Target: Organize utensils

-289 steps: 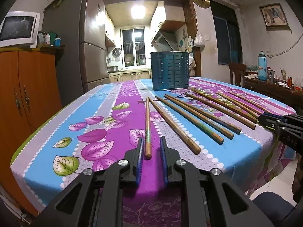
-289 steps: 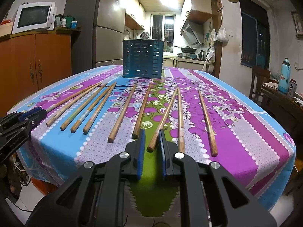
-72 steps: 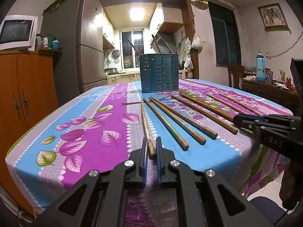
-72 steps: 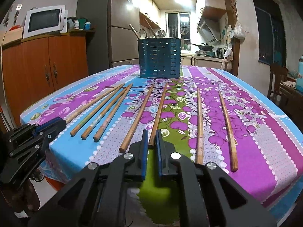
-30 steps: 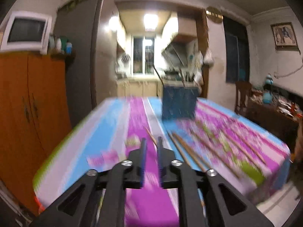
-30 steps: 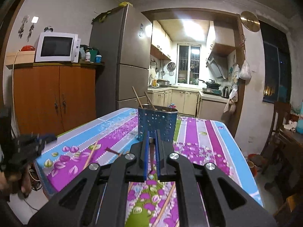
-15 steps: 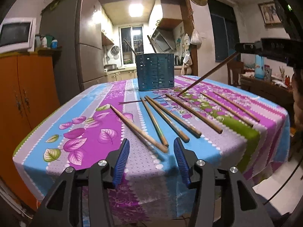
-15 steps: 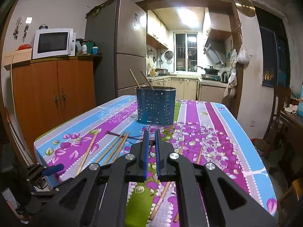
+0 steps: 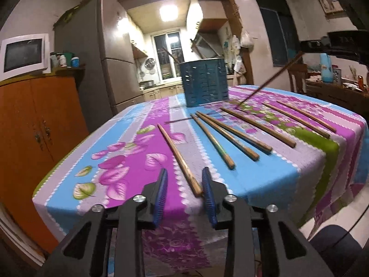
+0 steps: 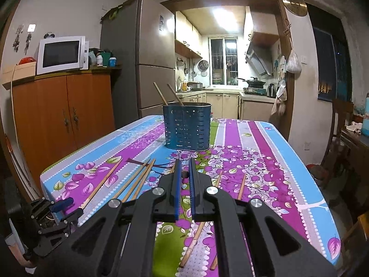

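Two chopsticks (image 10: 165, 94) already stowed in blue caddy (image 10: 187, 128); one pinched in right claw (image 10: 183, 176), apparently; left claw (image 9: 185, 189) spread round nearest of roughly seven on bench (image 9: 129, 152).

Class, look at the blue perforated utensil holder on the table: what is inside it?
Two wooden chopsticks lean out of the blue holder at its left side. Their lower ends and the holder's bottom are hidden by its wall.

Left tool (image 9: 185, 184) low at frame bottom centre, blue-padded fingers (image 9: 160, 190) spread wide apart, pointing forward and level. Right tool (image 10: 183, 181) at lower centre of its own view, fingers nearly together, clamped on a thin stick; seen from the left view at upper right, raised and angled downward.
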